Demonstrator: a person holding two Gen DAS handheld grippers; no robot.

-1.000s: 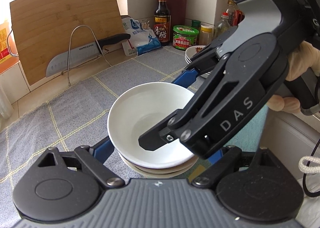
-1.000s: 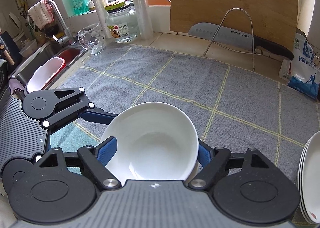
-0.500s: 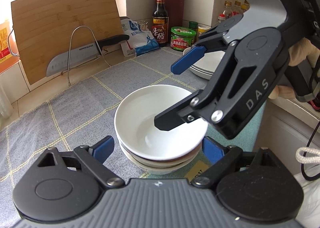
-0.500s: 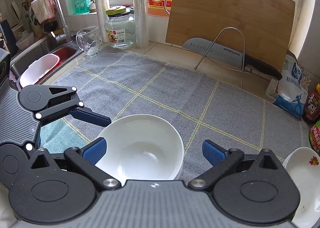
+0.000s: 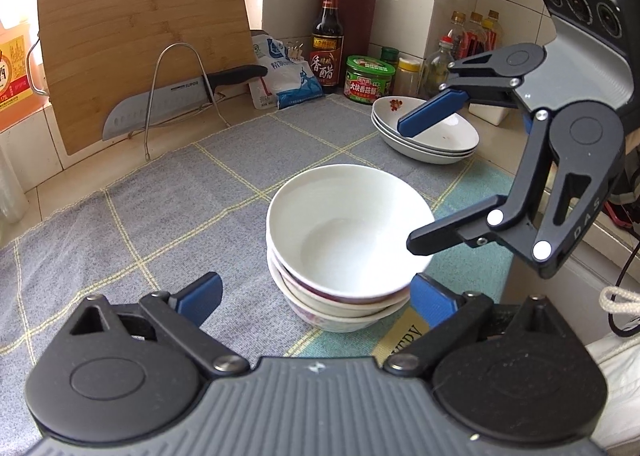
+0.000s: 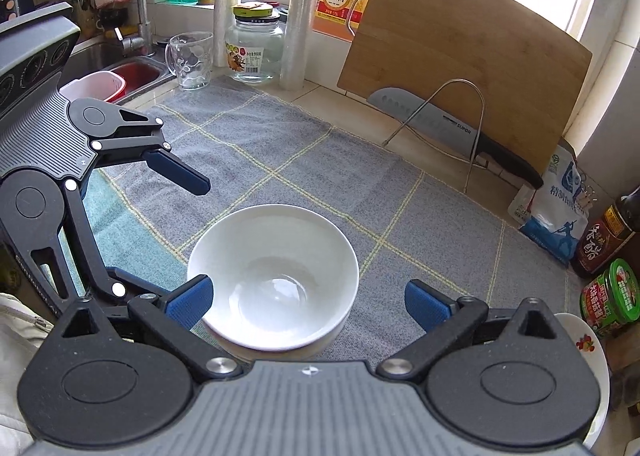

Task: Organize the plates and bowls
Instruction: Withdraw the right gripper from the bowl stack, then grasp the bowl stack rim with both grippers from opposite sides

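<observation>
Both the left tool [image 5: 316,296] and right tool [image 6: 306,298] hang open, empty. The bowl stack [image 5: 344,252] stands mid-table on the gray cloth [image 5: 160,216]; retreat straight, avoiding rims.

The stacked white ceramic bowls [image 5: 348,232] look smooth and glossy, the top one catching window light inside. They rest on a grey woven cloth mat [image 5: 160,192] with yellow grid lines, matt and coarse. At the mat's far edge, a tan bamboo cutting board [image 5: 140,40] shows fine grain, and a bare metal wire stand [image 5: 180,88] and dull steel knife blade [image 5: 156,112] lean against it.
</observation>
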